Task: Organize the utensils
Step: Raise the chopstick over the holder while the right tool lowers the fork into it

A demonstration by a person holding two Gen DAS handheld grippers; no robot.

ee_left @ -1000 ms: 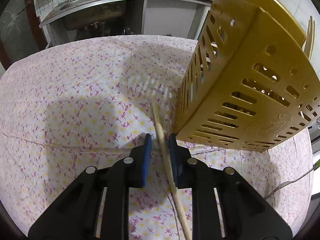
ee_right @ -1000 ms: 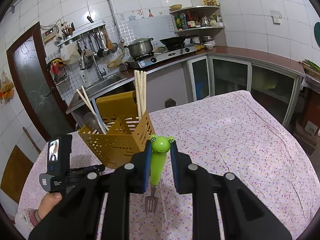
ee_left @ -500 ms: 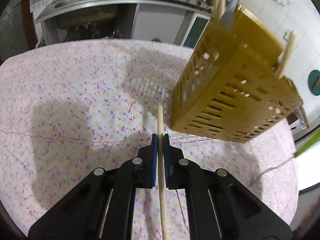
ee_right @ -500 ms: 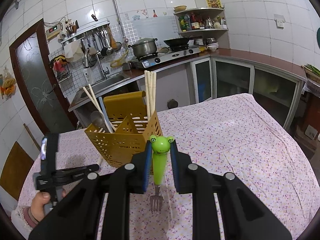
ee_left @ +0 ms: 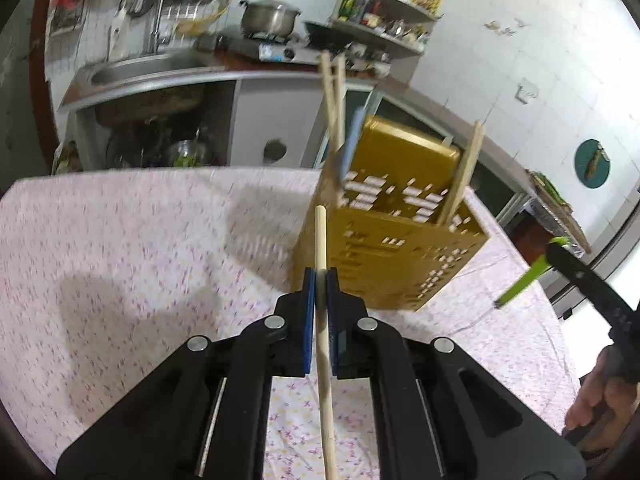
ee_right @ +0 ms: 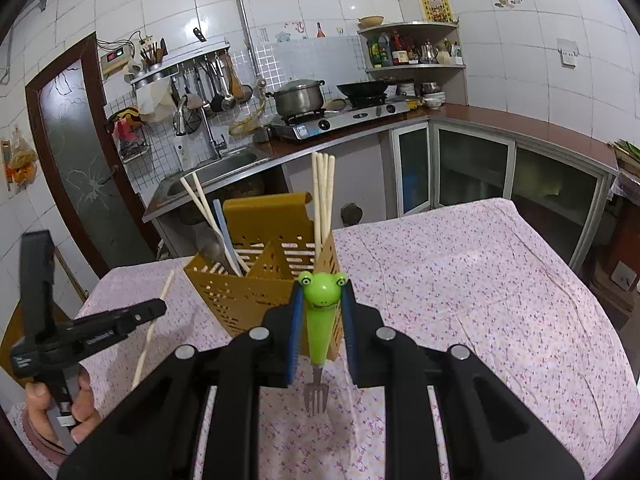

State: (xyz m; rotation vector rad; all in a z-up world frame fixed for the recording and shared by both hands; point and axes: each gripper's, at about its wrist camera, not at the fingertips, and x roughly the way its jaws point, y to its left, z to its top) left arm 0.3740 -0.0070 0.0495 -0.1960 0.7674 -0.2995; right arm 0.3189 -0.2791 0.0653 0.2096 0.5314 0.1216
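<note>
Presently, at the caddy:
Left gripper: jaws clenched on a chopstick, held near its upper end, the tip raised beside the caddy's near corner.
Right gripper: jaws closed on a frog fork, tines hanging down in front of the caddy.
Caddy: stood on the cloth; chopsticks rose from its back compartments, a spoon and a pale blue handle lay in its left one.
Risk, chopstick: the long free end below the pads could swing and catch the caddy wall or rim, so the stick might pivot in the grip or fall outside.
Risk, caddy: it looked light; a sideways push from either tool could likely tip or slide it, spilling what it held.
Risk, fork: the rounded frog handle gave the pads little flat surface, so it might slip or rotate.
Risk, crowding: both tools converging on the caddy could collide.
Writing: none legible; a yellow poster above the caddy, bottle labels on the shelf and a red display on the wall were too small to read; no brand seen.
</note>
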